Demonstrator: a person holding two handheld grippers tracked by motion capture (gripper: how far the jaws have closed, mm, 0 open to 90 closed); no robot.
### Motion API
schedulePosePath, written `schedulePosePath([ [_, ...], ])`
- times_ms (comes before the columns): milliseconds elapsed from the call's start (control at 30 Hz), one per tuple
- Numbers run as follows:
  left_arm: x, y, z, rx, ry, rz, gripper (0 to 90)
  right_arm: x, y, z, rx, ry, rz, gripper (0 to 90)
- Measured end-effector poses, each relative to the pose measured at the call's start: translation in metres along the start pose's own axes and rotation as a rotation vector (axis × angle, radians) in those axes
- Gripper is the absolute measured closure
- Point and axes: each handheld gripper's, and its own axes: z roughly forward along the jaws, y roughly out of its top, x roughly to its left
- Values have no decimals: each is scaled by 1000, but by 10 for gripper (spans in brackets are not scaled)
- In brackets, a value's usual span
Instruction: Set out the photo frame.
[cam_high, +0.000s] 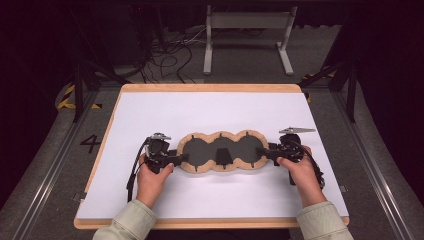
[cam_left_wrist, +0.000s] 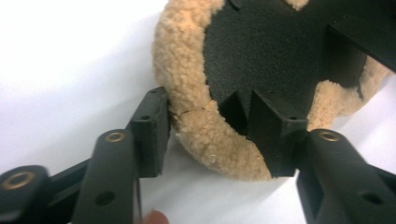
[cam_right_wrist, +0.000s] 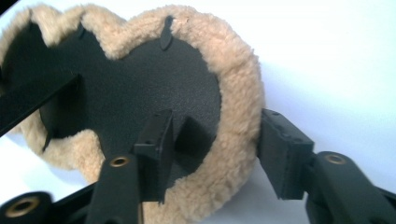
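The left tool (cam_high: 181, 159) sits at about nine o'clock of the fleece-edged black pad (cam_high: 220, 150), which lies flat near the middle of the white tabletop (cam_high: 210, 107), slightly toward the person. In the left gripper view this tool (cam_left_wrist: 224, 135) has its jaws astride the pad's (cam_left_wrist: 261, 51) tan fleece rim: one pad outside the rim, the other on the black inner face. The jaws appear to bear on the rim, so the tool grasps it. Across the pad, at three o'clock, the right tool (cam_high: 263, 152) meets the opposite end. In the right gripper view this tool (cam_right_wrist: 219, 149) likewise straddles the fleece rim (cam_right_wrist: 243, 107), one jaw inside on the black face, one outside touching the fleece, clenched on it.
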Motion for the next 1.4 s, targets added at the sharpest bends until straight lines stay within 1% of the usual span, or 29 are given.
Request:
schedulePosePath([
  [67, -3, -2, -3, 1, 8, 21, 527, 3, -2, -6, -2, -9, -38, 543],
  [133, -5, -3, -6, -1, 15, 44, 545, 7, -3, -11, 5, -22, -80, 552],
  [167, -7, -4, -9, -4, 10, 47, 551, 9, -4, -14, 6, -27, -93, 560],
  [200, -7, -4, -9, -4, 10, 47, 560, 9, -4, -14, 6, -27, -93, 560],
  [233, -8, -5, -11, -11, 12, 54, 560, 11, -6, -17, 4, -31, -108, 581],
  [300, -11, -7, -15, -18, 10, 65, 575, 12, -7, -23, -4, -31, -124, 616],
  [367, -15, -10, -20, -22, 13, 87, 576, 14, -10, -28, -10, -34, -143, 634],
  [400, -15, -10, -20, -22, 13, 87, 579, 14, -10, -28, -10, -34, -143, 634],
  [433, -16, -11, -21, -26, 17, 96, 579, 17, -12, -32, -14, -43, -163, 645],
  [500, -16, -15, -26, -23, -3, 102, 594, 21, -14, -37, -17, -51, -185, 648],
  [533, -16, -17, -27, -19, -19, 90, 601, 23, -15, -41, -12, -53, -202, 648],
  [567, -16, -18, -28, -16, -19, 93, 611, 26, -17, -45, -11, -51, -225, 648],
  [600, -16, -22, -30, -8, -31, 100, 613, 28, -17, -48, -6, -51, -227, 648],
  [700, -18, -24, -32, -2, -37, 102, 619, 30, -19, -52, -5, -52, -240, 640],
  [767, -19, -27, -34, 0, -40, 105, 627, 32, -22, -57, 2, -34, -236, 627],
  [800, -20, -29, -35, 3, -44, 109, 627, 32, -22, -57, 2, -34, -236, 627],
  [833, -20, -30, -36, 2, -40, 119, 631, 32, -23, -59, 7, -25, -240, 628],
  [867, -21, -31, -37, 5, -44, 119, 634, 32, -24, -61, 8, -18, -246, 627],
  [967, -21, -35, -38, 17, -59, 138, 646, 35, -26, -69, 37, 11, -243, 623],
  [1000, -21, -35, -38, 17, -59, 138, 647, 36, -27, -72, 52, 23, -241, 620],
  [1033, -21, -36, -38, 24, -63, 156, 647, 36, -27, -72, 52, 23, -241, 620],
  [1067, -20, -36, -38, 28, -78, 195, 636, 38, -27, -77, 80, 38, -258, 609],
  [1100, -20, -36, -38, 28, -78, 195, 628, 38, -27, -77, 80, 38, -258, 609],
  [1133, -19, -36, -38, 34, -100, 209, 628, 40, -28, -79, 94, 42, -264, 605],
  [1167, -19, -36, -38, 33, -108, 212, 619, 41, -29, -81, 109, 49, -279, 599],
  [1200, -19, -36, -39, 35, -111, 219, 617, 41, -30, -82, 117, 55, -282, 593],
  [1300, -18, -38, -41, 42, -124, 236, 617, 42, -33, -85, 129, 77, -254, 580],
  [1333, -18, -40, -42, 41, -132, 230, 619, 41, -34, -86, 140, 85, -255, 584],
  [1400, -18, -43, -43, 43, -133, 248, 630, 42, -35, -87, 160, 93, -260, 585],
])
